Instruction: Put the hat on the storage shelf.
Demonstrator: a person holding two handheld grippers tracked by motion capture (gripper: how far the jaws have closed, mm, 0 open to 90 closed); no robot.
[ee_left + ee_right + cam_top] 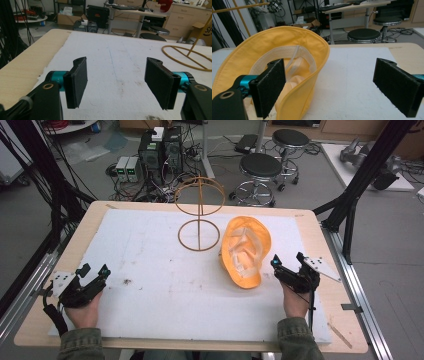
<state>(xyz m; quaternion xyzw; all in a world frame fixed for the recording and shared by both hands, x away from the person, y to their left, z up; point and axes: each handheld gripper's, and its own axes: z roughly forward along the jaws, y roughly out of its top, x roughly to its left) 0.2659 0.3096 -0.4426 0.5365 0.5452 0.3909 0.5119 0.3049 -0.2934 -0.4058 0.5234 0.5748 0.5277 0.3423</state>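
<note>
Yellow cloth hat (245, 251) lying crown-down just left of the right gripper (290, 270), jaws spread wide with the near brim edge between them; soft, light, floppy, so best pinched at the stitched brim; left gripper (92, 276) well apart, open, empty.

Yellow hat (246, 251) upside down on white mat, lining seemingly exposed.

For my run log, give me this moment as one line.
left gripper: open, idle | right gripper: open, beside yellow hat | hat: upside down on white mat | wire hat stand: bare
</note>
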